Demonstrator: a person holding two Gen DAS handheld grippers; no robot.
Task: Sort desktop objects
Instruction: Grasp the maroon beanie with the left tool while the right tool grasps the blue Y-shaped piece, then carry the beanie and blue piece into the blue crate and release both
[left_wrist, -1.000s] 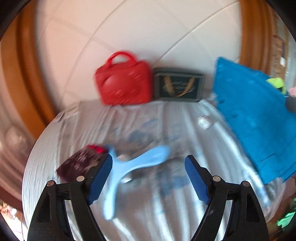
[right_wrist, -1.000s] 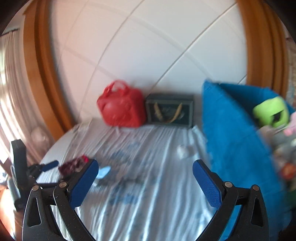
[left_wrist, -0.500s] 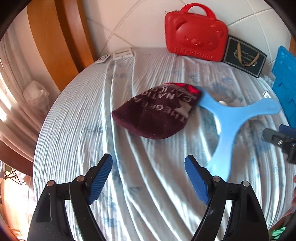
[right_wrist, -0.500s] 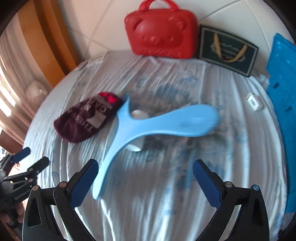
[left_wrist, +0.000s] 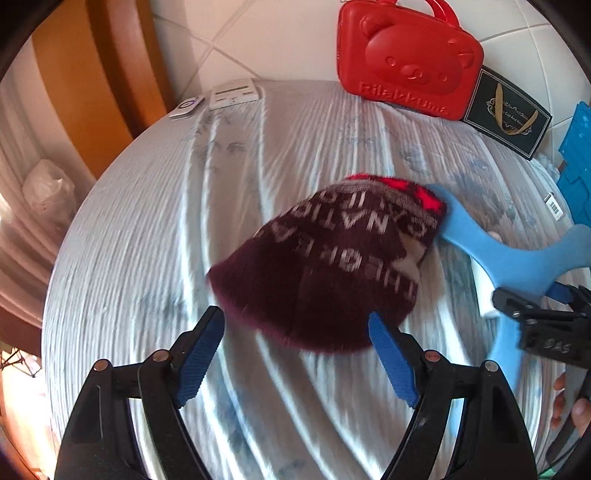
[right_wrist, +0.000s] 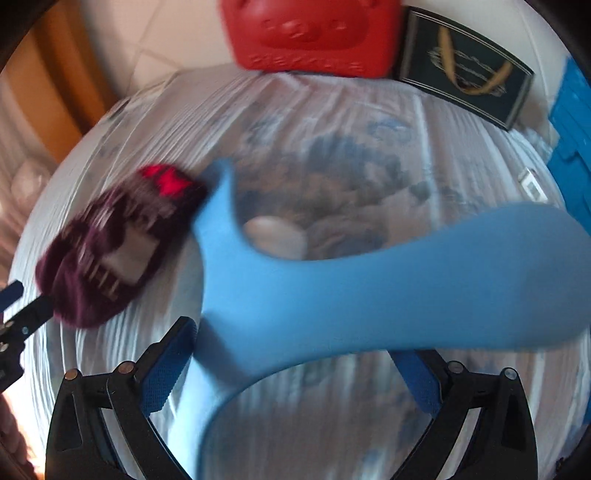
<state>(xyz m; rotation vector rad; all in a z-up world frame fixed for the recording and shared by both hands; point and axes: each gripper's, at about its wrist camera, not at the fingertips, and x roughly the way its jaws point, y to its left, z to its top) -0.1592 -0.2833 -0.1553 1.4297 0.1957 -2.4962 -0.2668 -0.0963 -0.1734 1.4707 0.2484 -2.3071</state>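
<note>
My left gripper gapes just short of the maroon beanie; my right gripper, also spread, straddles the blue boomerang.

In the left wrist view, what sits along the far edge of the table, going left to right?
Small white remote → white flat device → red bear-face case → dark gift bag with gold handles → blue stack.

A white remote and a flat white device lie side by side at the table's far left edge.
</note>
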